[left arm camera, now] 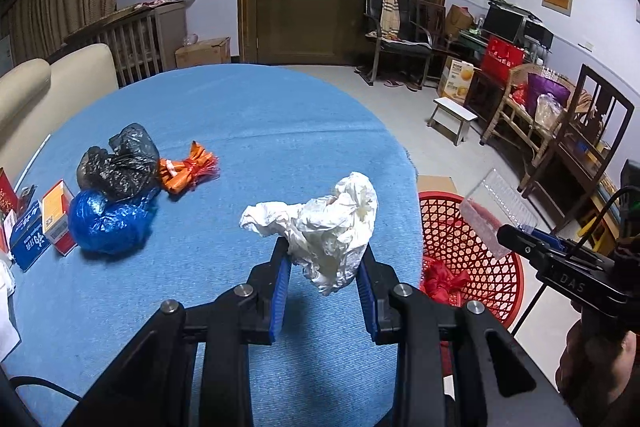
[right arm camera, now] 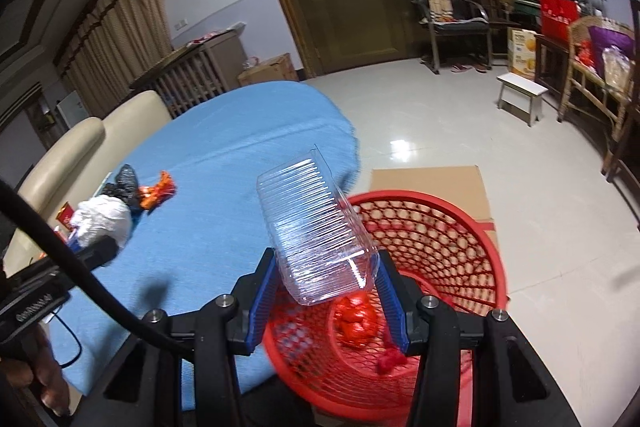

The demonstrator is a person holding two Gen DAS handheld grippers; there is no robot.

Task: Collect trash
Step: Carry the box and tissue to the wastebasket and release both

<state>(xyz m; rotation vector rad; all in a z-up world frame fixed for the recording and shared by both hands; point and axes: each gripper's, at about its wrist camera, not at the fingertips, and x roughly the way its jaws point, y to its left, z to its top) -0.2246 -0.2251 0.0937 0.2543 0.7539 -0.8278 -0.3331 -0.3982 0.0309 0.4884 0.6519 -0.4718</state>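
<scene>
Three bags [left arm camera: 116, 187] bunched on the counter [left arm camera: 240, 115], boxes [left arm camera: 40, 223] to their left, basket [right arm camera: 420, 267] on the floor beside the counter's right edge, wad [right arm camera: 356, 319] inside it

Each black hand-held gripper [left arm camera: 325, 269] has blue ribbed pads [left arm camera: 283, 287], silver screws, possibly lettered.

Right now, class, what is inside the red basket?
Inside the red basket lies crumpled red trash. The clear plastic container held above and the right gripper's fingers cover part of the bottom.
</scene>
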